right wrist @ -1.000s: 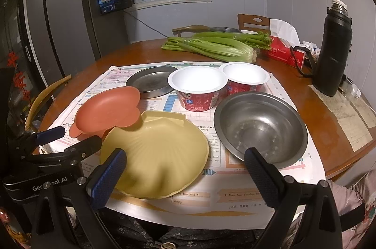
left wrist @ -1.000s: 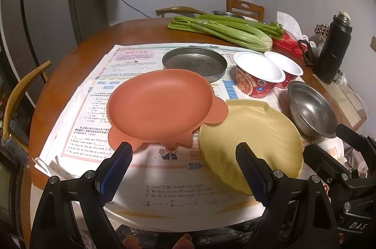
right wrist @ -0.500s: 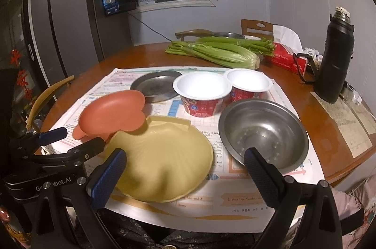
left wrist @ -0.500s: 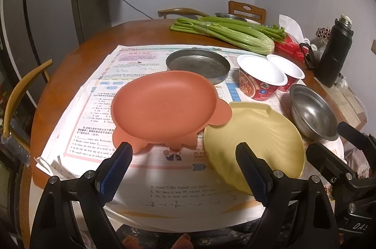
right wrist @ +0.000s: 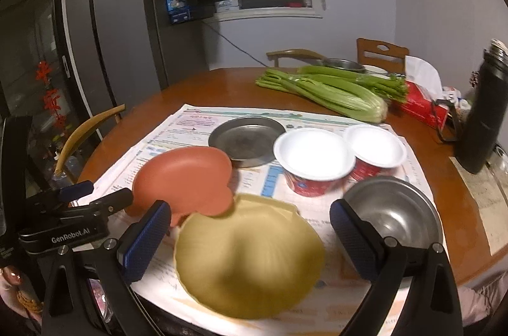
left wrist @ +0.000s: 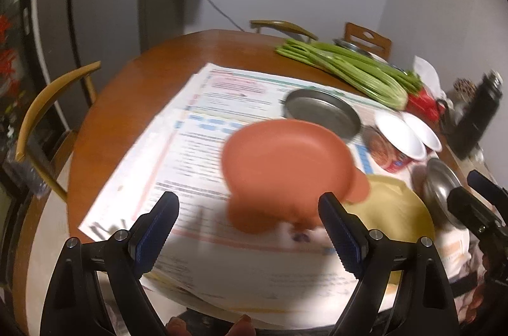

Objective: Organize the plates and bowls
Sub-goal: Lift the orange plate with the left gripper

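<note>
Covering the round bench (right wrist: 203, 88), papers (right wrist: 190, 126) carry a yellow shell plate (right wrist: 247, 256) between the released right tongs (right wrist: 250, 236). An orange plate (left wrist: 285, 164), overlapping it, lies beyond the released left tongs (left wrist: 249, 233).

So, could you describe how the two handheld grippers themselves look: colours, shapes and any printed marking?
Both are black plastic frames with silver screws. The left gripper and right gripper each carry two long fingers faced with blue textured pads. The left gripper's body shows white "GenRobot.AI" lettering in the right wrist view. No cables or sleeves are visible.
</note>
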